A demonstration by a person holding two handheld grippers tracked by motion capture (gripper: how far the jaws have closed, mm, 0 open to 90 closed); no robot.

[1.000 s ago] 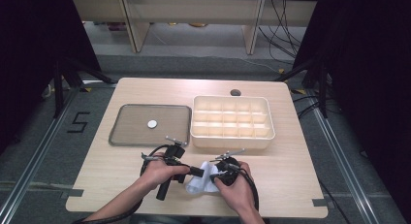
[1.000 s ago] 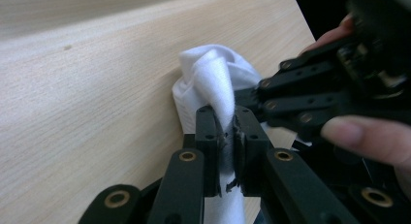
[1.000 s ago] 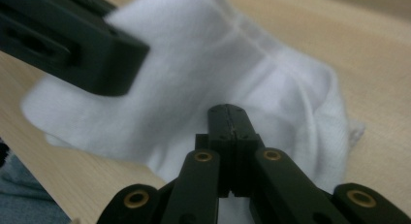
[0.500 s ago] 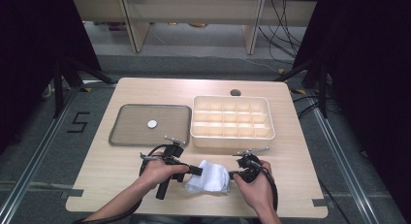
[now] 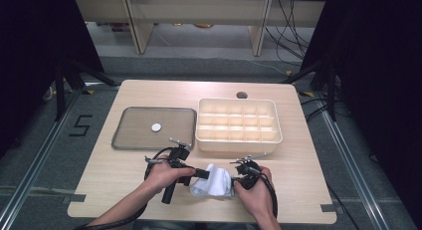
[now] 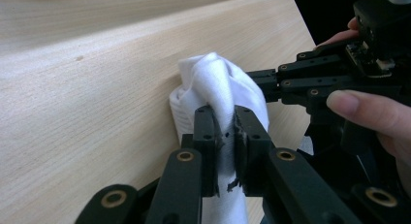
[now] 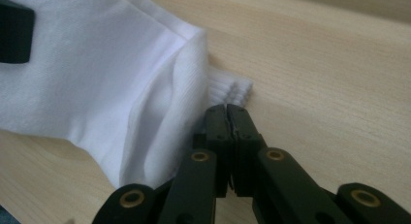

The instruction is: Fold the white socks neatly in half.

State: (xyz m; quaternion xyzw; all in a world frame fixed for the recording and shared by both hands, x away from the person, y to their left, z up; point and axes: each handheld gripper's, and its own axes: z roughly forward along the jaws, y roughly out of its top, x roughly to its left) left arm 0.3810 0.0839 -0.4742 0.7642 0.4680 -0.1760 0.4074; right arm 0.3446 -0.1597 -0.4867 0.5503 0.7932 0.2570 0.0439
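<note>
Fingers of the left gripper point(image 6: 224, 136) pinch a fold of the white cloth point(image 5: 214, 179); the right gripper point(image 7: 228, 118) is closed on its ribbed hem. Soft, light and limp, it lies near the worktop's point(image 5: 124, 175) front edge; hems grip best.

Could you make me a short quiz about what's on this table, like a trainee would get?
1. True or false: the left gripper is shut on the white cloth.
2. What lies in the grey tray?
A) a small white disc
B) a spoon
C) a cup
3. Which side of the tray is the cream box with compartments on, in the high view?

Key:
1. True
2. A: the disc
3. Its right
</note>
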